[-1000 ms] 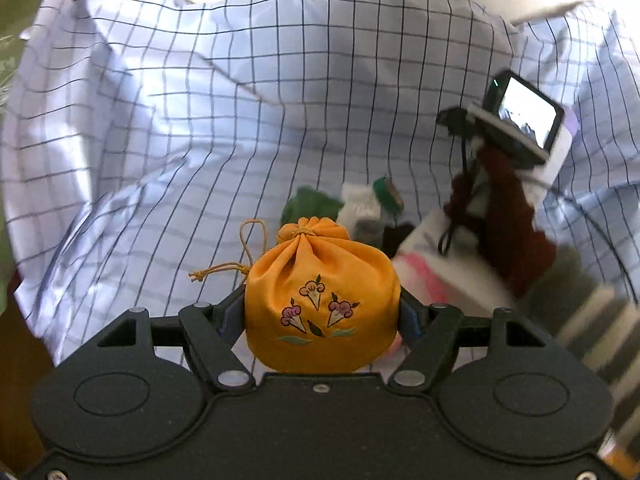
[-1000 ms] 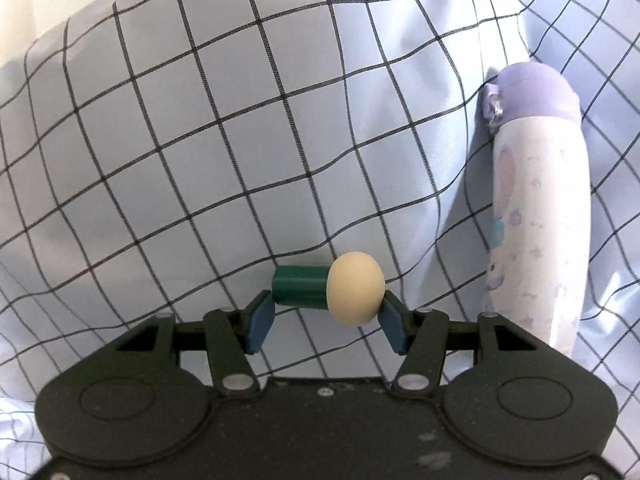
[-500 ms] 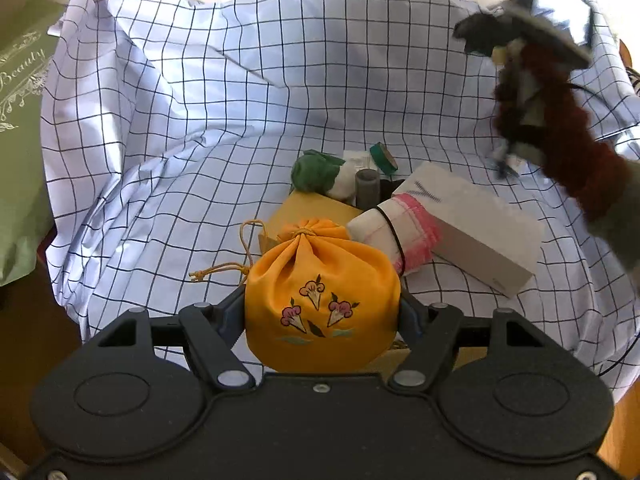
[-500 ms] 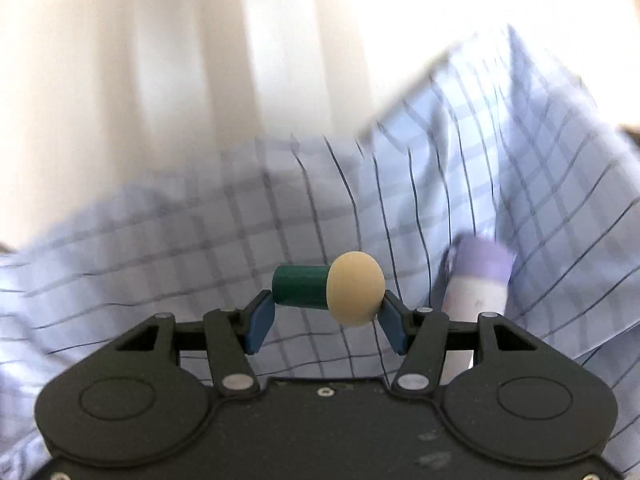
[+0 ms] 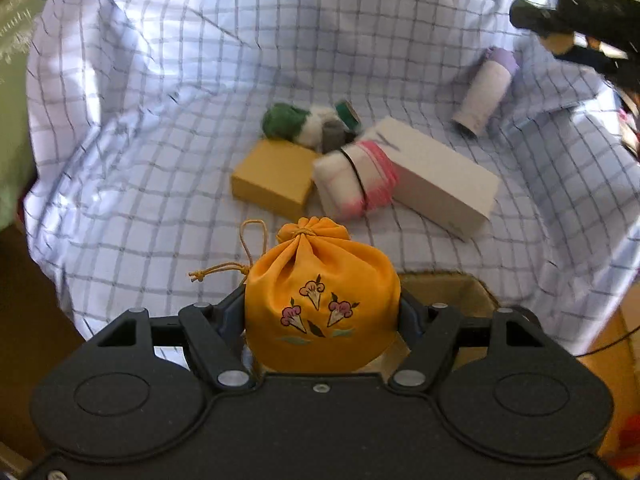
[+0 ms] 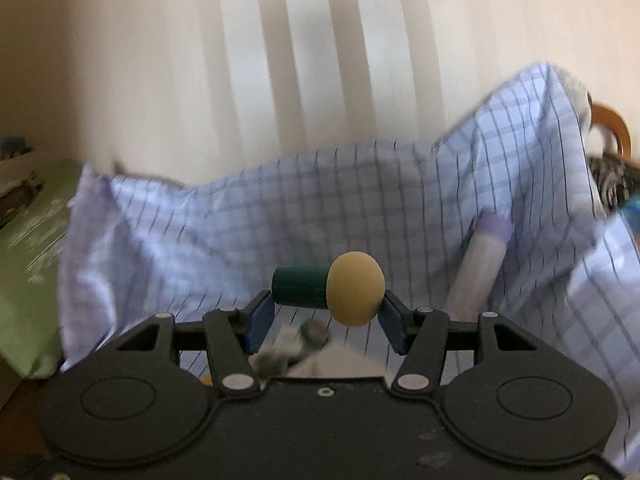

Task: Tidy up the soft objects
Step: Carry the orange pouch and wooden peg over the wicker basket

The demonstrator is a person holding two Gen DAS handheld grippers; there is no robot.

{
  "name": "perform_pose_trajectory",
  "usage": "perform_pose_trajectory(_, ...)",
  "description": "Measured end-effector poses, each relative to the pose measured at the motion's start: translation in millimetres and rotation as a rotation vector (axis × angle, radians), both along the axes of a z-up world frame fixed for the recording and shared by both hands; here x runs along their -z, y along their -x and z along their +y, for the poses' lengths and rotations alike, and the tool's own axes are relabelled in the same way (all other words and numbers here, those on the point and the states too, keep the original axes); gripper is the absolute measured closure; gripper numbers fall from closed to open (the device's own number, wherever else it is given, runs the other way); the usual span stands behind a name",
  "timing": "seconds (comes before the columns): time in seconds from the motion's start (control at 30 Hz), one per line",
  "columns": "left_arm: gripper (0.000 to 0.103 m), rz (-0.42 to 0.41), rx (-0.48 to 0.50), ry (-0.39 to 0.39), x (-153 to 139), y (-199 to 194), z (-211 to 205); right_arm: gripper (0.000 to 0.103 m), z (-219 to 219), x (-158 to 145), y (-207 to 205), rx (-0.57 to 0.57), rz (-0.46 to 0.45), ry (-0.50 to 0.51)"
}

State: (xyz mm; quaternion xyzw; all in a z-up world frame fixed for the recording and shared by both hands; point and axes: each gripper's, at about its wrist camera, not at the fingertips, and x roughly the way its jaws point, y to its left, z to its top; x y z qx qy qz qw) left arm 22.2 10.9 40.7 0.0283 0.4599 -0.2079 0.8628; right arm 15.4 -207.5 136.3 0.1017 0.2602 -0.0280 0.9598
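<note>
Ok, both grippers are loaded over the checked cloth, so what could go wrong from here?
The round orange drawstring pouch is soft and bulges past the left gripper, so it might squirm free. The right gripper clamps the green-stemmed, tan-capped mushroom toy end to end; it could pivot out. The lilac-capped white bottle lies on its side and may roll.

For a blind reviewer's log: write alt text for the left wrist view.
The left hand-held gripper holds a round orange drawstring fabric pouch with embroidered flowers above a blue-checked white cloth. On the cloth lie a flat mustard-yellow box, a rolled white-and-pink towel, a long white box, a green-and-white plush and a lilac-capped white bottle.
</note>
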Motion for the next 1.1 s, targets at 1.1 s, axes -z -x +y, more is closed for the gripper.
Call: perform_pose_trajectory(1.1,0.035,0.309,0.14,-0.11,49.1,36.8,-15.7,0.046,40.1,98.7,88.7,-0.178,0.69,-0.122)
